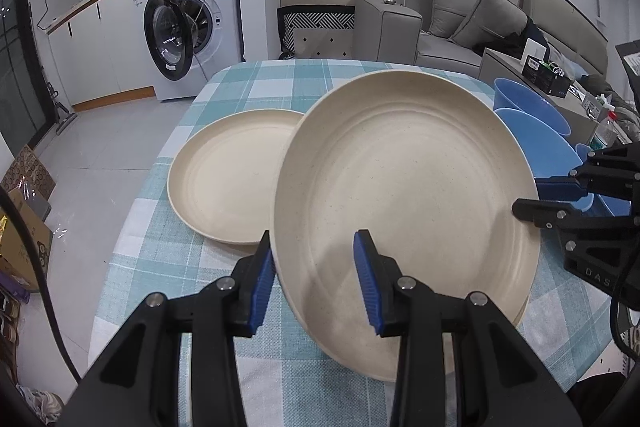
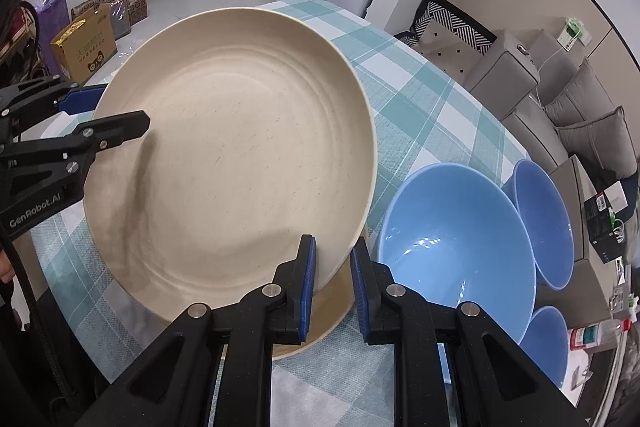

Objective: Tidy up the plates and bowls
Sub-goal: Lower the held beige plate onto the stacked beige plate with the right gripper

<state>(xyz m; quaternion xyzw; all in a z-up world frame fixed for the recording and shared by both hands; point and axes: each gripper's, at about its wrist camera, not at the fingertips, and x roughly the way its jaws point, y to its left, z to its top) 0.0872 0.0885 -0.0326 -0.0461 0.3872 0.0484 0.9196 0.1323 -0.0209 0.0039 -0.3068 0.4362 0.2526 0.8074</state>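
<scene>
A: Right claw (image 2: 332, 283) clenched on plate (image 2: 232, 155) rim, tilted near surface's right edge; left claw (image 1: 314, 279) straddling rim, grip unclear.

B: Could slip onto bowls (image 2: 452, 247): thin hold.

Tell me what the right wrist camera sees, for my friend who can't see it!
The right claw pinches the rim of a tilted beige plate above another plate, while the left claw holds its far edge. Blue bowls sit alongside on the checked tablecloth.
</scene>
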